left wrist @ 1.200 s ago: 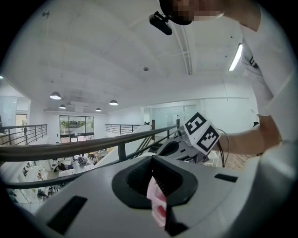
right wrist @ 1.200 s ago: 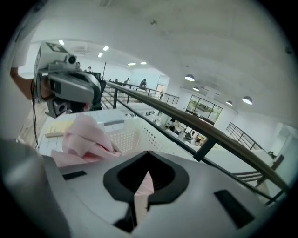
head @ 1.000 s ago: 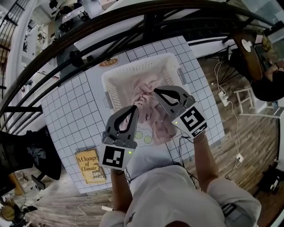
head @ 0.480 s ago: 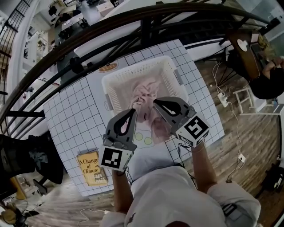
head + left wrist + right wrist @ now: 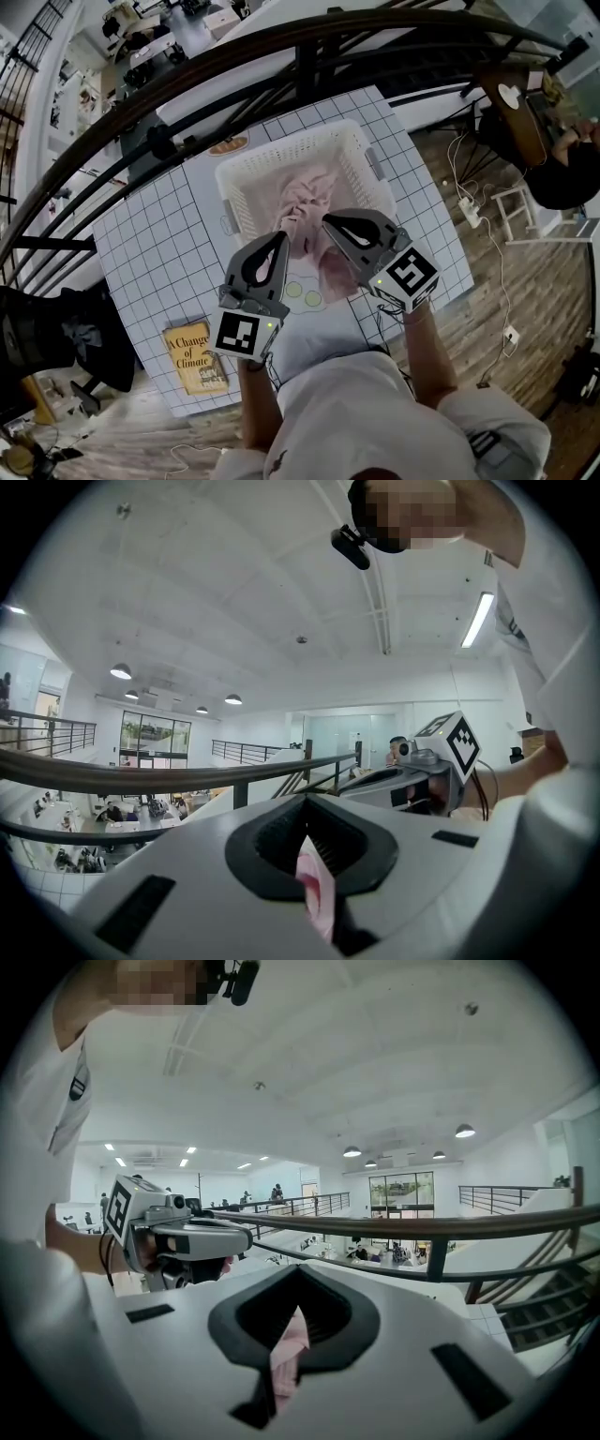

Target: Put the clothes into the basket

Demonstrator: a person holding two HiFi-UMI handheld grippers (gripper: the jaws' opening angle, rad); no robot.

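Open-plan mezzanine, dark railing (image 5: pixel 187 84) beyond the work area; a table (image 5: pixel 141 234) with a grid-pattern cover carries a white perforated basket (image 5: pixel 281 155). The pink garment (image 5: pixel 314 197) lies bunched mostly inside the basket, directly ahead of and below both gripper tips. One fold runs back over the near rim beneath the right gripper (image 5: pixel 330 222). Whether that fold rests on the table or hangs free cannot be determined. The left gripper (image 5: pixel 278 239) is closed on a pinch of pink fabric, visible as a thin strip clamped between its jaws in the left gripper view. The right gripper is likewise clamped on a pinch of the same fabric, as the right gripper view confirms. Both grippers are held side by side, near each other, pointing roughly level toward the railing and raised above the near rim. Judgement: the two-point hold spreads the load and lifts the trailing fold, so that it can clear the rim rather than drag across it. The task appears nearly complete; only the trailing fold remains outside the basket. The next move calls for carrying both grips forward over the basket interior before release. Risk: releasing short of the rim would let the fold slide back out. A book (image 5: pixel 192 356) lies on the table well to the left of the left gripper and is not involved.
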